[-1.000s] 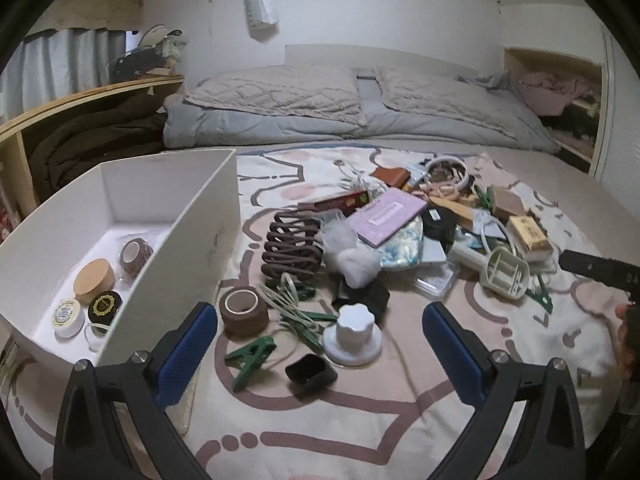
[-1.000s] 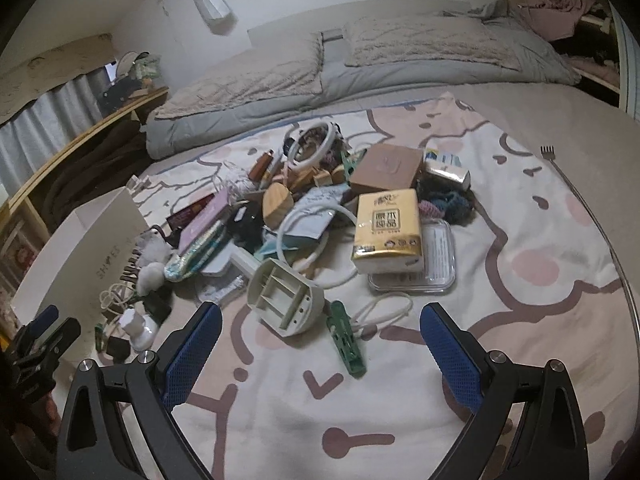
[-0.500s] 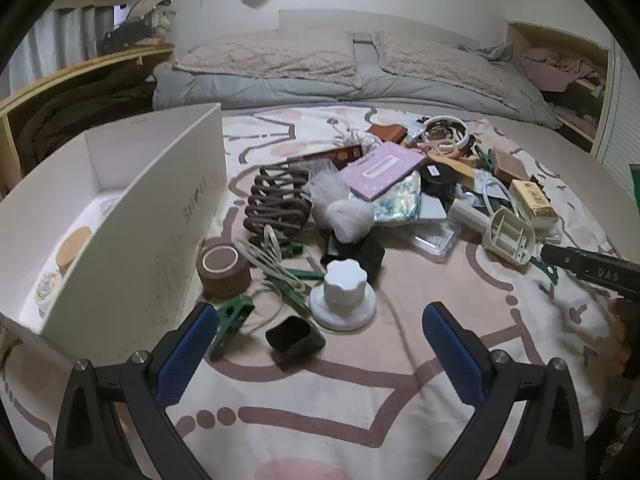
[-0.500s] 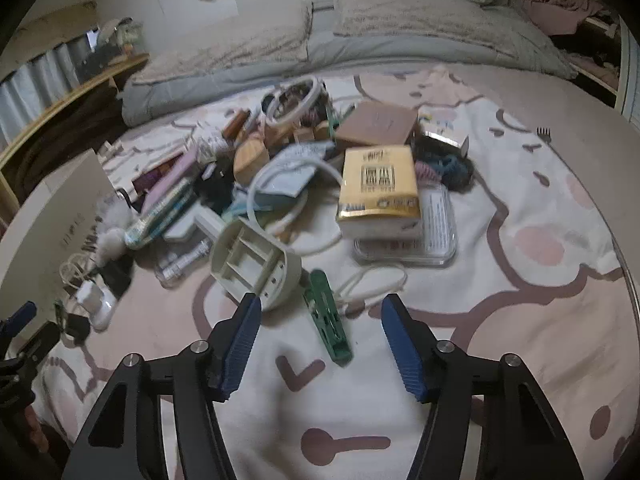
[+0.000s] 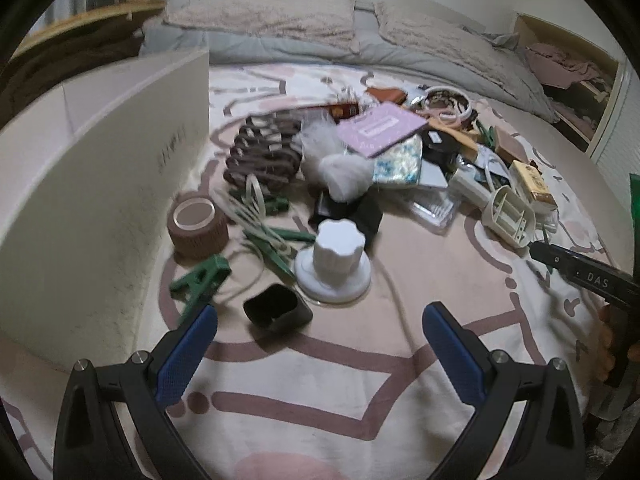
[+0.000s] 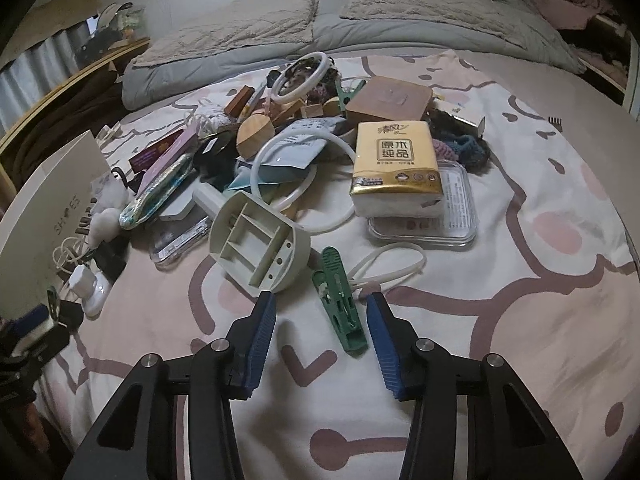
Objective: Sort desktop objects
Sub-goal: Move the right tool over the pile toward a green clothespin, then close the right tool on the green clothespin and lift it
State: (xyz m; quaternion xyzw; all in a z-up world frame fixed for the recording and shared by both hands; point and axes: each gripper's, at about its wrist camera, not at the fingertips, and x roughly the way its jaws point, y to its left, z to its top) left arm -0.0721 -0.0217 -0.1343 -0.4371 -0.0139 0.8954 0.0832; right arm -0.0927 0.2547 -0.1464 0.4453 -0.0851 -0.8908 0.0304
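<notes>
A heap of small objects lies on a pink-patterned blanket (image 6: 520, 280). In the right wrist view a green clothespin (image 6: 340, 300) lies flat between the blue pads of my right gripper (image 6: 320, 306). Its jaws are closing, and the pads stand clear of the pin on both sides. A cream plastic holder (image 6: 256, 240) sits just beyond the left pad. My left gripper (image 5: 318, 318) is open wide, low over the blanket. A small black cup (image 5: 276, 312), a white ridged knob (image 5: 338, 256) and another green clothespin (image 5: 200, 280) lie just ahead of it.
A tall white box (image 5: 100, 184) stands close at the left, with a brown tape roll (image 5: 196, 224) beside it. A tissue pack (image 6: 394, 168) rests on a clear plastic case (image 6: 460, 220). A white cord loop (image 6: 388, 268) lies by the pin. Pillows lie behind.
The right jaws have narrowed from wide apart to either side of the green clothespin. Both grippers have sunk and tipped towards the blanket. The box's inside has left the left view.
</notes>
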